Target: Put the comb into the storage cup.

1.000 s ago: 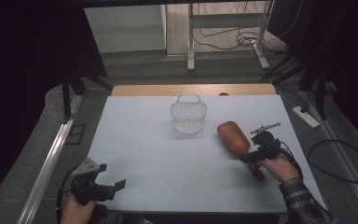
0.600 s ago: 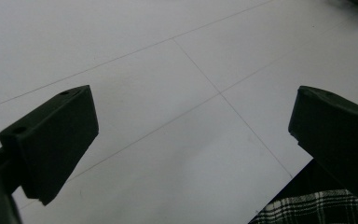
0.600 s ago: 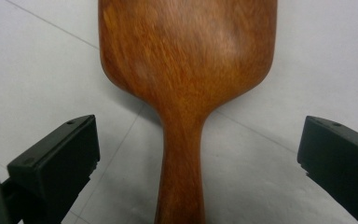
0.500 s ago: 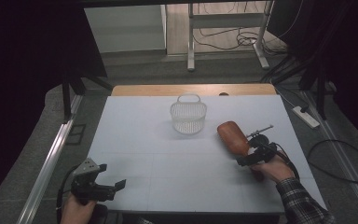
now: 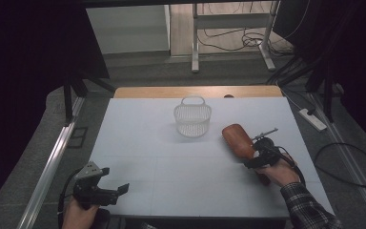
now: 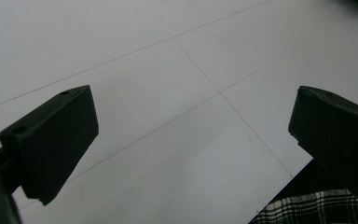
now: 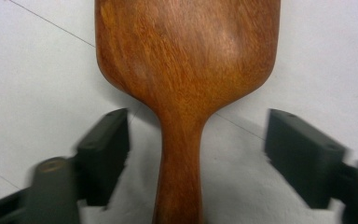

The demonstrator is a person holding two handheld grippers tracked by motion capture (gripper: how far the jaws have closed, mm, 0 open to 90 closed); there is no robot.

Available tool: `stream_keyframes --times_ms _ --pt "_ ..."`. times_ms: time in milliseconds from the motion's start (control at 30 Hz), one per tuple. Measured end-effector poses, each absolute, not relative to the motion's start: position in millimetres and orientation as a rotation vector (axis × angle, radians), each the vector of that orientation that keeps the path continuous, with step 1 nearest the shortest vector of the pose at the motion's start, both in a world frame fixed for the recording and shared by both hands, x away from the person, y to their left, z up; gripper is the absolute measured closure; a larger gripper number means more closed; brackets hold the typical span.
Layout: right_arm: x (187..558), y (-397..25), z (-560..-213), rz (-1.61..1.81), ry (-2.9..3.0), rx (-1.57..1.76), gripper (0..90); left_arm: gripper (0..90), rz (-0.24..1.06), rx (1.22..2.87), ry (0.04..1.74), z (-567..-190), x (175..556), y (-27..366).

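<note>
Two grippers: both in hands at near side of surface [image 5: 171, 162]
Landmark: white mesh basket [image 5: 192, 117], upright, handle up, at far-centre of surface
Wooden brush: brown paddle brush [image 5: 237, 138] lies flat on surface, to right of basket and nearer the person, apart from basket; broad head points toward basket, handle runs back under right gripper
Right gripper: [image 5: 256, 157] right of basket and nearer, over brush handle, held by hand with plaid sleeve [image 5: 310, 207]
Right jaws: wide, one each side of brush neck [image 7: 179, 140], gap on both sides, not touching wood
Left gripper: [image 5: 106, 191] far left of basket, at near edge of surface, well apart from brush
Left jaws: wide apart, nothing between, bare white surface with thin grid lines below
</note>
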State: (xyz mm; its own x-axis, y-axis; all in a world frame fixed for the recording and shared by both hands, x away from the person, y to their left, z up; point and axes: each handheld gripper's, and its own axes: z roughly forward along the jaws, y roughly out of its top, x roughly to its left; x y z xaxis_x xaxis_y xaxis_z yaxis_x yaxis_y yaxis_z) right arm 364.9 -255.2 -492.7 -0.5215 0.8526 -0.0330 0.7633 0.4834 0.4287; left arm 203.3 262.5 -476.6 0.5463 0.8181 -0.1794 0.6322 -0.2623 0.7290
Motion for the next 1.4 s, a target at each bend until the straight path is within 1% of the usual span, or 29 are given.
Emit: stream_keyframes --times_ms 200,300,333,367,500,567,1000,1100,1400 --pt "366.7 -255.1 -492.1 0.568 2.51 1.391 49.9 1.4 0.3 1.994 1.17 -476.7 203.6 261.7" --pt "367.7 -255.0 -493.6 0.563 2.539 1.395 63.1 1.4 0.299 1.994 1.171 -476.7 203.7 261.7" --pt "367.7 -254.7 -493.9 0.552 2.545 1.393 66.1 1.4 0.299 1.994 1.171 -476.7 203.7 261.7" --pt "367.7 -254.7 -493.9 0.552 2.545 1.393 66.1 1.4 0.299 1.994 1.171 -476.7 203.7 261.7" --pt "367.7 -257.7 -492.7 0.554 2.555 1.381 70.8 1.4 0.304 2.002 1.172 -476.6 203.8 260.9" --pt "367.5 -258.8 -492.4 0.576 2.554 1.396 71.3 1.3 0.31 2.01 1.173 -476.5 203.9 260.0" --pt "361.7 -261.7 -490.0 0.67 2.513 1.369 71.9 0.0 0.315 2.033 1.186 -476.0 206.1 256.8" --pt "360.5 -261.8 -488.7 0.692 2.513 1.364 71.9 0.0 0.304 2.056 1.16 -475.4 207.9 253.0" --pt "355.7 -263.6 -482.7 0.757 2.502 1.35 71.9 0.0 0.273 2.037 1.088 -474.0 214.9 245.4"
